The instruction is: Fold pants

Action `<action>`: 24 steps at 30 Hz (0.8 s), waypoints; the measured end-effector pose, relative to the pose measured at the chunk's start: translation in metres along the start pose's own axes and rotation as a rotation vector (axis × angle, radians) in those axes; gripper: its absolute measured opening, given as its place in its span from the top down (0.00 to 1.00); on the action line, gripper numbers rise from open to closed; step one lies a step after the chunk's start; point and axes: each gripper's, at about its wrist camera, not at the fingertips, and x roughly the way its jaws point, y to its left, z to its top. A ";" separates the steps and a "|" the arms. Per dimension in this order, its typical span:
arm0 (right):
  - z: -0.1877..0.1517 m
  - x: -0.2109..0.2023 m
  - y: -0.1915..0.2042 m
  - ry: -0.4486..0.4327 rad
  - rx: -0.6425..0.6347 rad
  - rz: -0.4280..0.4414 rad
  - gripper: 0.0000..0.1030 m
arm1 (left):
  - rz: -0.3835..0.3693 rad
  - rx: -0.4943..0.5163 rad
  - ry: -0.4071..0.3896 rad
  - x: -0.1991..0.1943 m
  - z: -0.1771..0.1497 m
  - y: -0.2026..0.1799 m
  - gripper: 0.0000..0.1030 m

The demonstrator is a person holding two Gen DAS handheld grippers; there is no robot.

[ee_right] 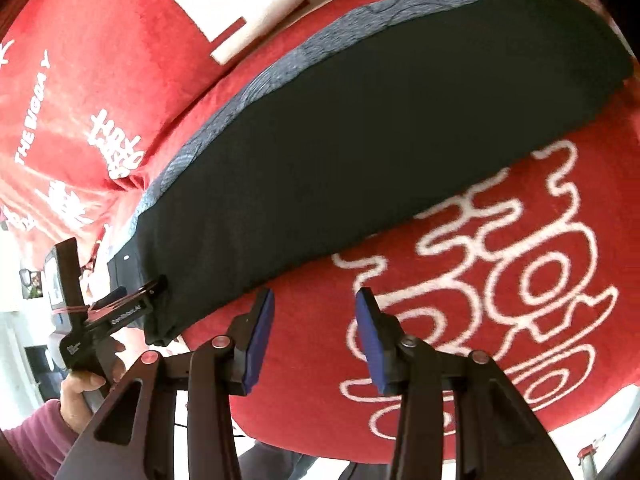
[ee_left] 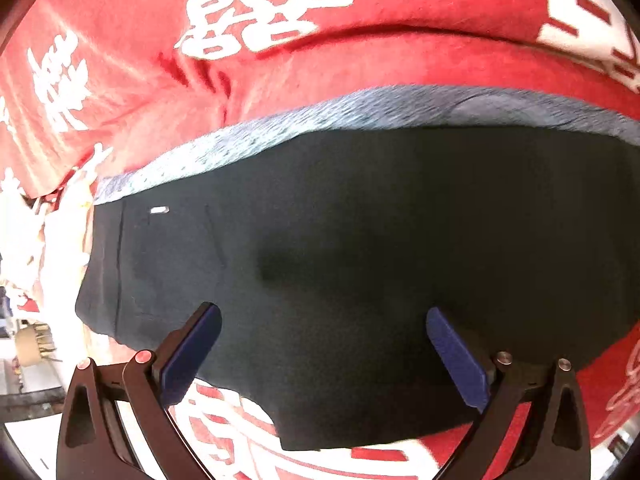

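Observation:
Dark pants [ee_left: 360, 248] lie flat on the red cloth, with a grey inner layer [ee_left: 280, 128] showing along the far edge. My left gripper [ee_left: 324, 320] is open and empty, its blue pads hovering over the near part of the pants. In the right wrist view the pants [ee_right: 360, 152] run as a long dark band from lower left to upper right. My right gripper [ee_right: 314, 300] is open and empty over the red cloth, just beside the pants' near edge. The left gripper [ee_right: 136, 292] shows at the pants' left end, held in a hand.
A red cloth with white characters [ee_left: 248, 12] covers the surface [ee_right: 500, 280]. Its white fringe [ee_left: 52, 232] marks the left edge. Room clutter [ee_left: 32, 344] lies beyond that edge. The person's hand and pink sleeve [ee_right: 48, 420] are at lower left.

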 end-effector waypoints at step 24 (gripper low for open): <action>0.068 -0.085 -0.121 -0.346 0.200 -0.231 0.90 | -0.204 0.105 -0.048 -0.010 0.024 -0.127 0.00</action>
